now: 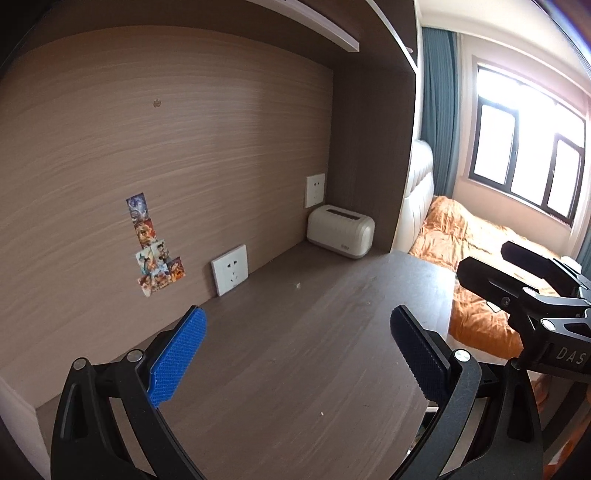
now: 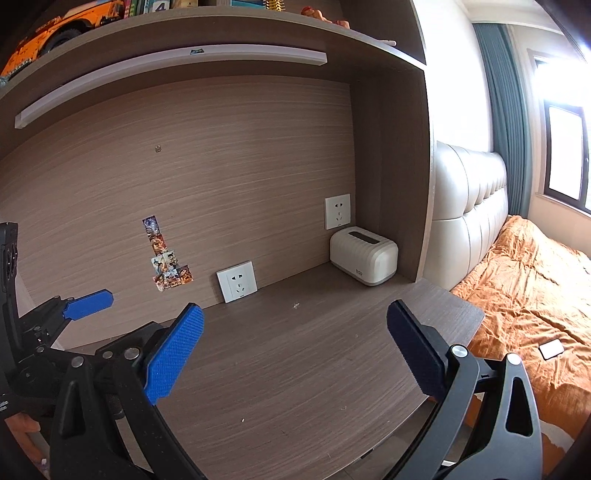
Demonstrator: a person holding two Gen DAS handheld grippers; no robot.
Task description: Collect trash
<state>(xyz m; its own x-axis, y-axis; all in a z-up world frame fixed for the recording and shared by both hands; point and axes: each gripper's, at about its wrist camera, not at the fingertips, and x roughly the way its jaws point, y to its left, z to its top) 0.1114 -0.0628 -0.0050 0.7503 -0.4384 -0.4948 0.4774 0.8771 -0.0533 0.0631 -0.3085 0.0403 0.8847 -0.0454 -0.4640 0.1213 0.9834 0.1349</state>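
My left gripper [image 1: 297, 321] hangs open over a brown wooden desk [image 1: 295, 350], nothing between its blue pads. My right gripper [image 2: 295, 317] is open too, above the same desk [image 2: 295, 369], and empty. The only litter I see is tiny pale crumbs: one scrap [image 1: 297, 285] near the back of the desk, also the scrap [image 2: 295, 305] in the right wrist view, and a speck [image 1: 322, 413] near the front. The left gripper's blue finger [image 2: 88, 304] shows at the left of the right wrist view; the right gripper's black body [image 1: 532, 295] shows at the right of the left wrist view.
A cream tissue box [image 1: 340, 236] stands in the desk's back right corner, with wall sockets [image 1: 229, 275] and stickers [image 1: 155, 251] on the back panel. A shelf [image 2: 221, 33] with books and a toy truck hangs overhead. A bed with an orange cover [image 2: 535, 295] lies right of the desk.
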